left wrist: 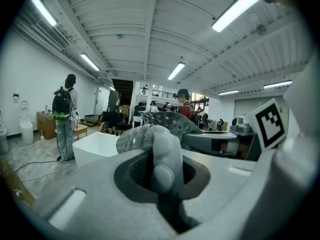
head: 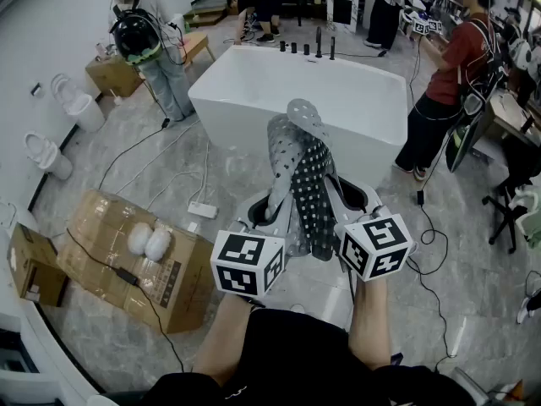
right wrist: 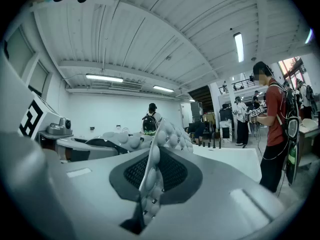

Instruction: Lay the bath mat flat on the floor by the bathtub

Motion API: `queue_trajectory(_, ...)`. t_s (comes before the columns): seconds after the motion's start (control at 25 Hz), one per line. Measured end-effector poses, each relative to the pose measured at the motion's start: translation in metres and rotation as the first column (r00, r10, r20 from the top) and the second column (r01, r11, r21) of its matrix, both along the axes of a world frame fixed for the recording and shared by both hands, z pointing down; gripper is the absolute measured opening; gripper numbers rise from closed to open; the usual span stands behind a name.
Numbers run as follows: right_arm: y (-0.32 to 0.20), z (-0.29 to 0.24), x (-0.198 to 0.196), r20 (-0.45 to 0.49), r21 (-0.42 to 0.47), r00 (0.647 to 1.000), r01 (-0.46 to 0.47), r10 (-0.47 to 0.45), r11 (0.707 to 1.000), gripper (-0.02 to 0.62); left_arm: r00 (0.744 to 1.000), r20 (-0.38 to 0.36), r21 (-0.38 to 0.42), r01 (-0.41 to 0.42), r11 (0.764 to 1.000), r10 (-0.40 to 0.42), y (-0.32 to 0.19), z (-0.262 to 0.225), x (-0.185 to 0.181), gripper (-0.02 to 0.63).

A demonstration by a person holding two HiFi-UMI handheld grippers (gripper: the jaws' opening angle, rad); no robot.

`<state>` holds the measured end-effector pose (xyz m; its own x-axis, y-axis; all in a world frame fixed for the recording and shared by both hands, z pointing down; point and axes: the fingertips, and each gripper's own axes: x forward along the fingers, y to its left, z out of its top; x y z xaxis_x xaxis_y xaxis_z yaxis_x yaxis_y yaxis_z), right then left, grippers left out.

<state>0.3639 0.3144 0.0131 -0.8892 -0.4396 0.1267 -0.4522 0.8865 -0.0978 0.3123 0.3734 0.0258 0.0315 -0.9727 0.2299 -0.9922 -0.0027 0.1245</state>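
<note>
— Which step are you on?

— The carry. The bath mat (head: 300, 176) is in the air in front of me, bunched and doubled over on itself, between me and the bathtub (head: 254, 87). My left tongs (left wrist: 162, 171) are clamped on one rolled-up edge. My right tongs (right wrist: 149, 181) are pinched on a thinner edge. Both point almost level.

— Is any of it down yet?

— None that I can see. The floor (head: 237, 172) in front of the tub has only a power strip (head: 203, 210) lying off to my left.

— And next?

— I'd say I need to draw my hands apart to pull the folds out. Then I lower it alongside the tub wall and let go. If I release too early, it will probably land folded.
</note>
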Motion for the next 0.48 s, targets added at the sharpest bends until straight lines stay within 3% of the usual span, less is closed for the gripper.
queue_trajectory(0.48, 0.014, -0.007, 0.0, 0.019, 0.031, 1.0, -0.009, 0.008, 0.999, 0.017, 0.998, 0.024, 0.04, 0.05, 0.998, -0.051, 0.017, -0.013, -0.009, 0.032)
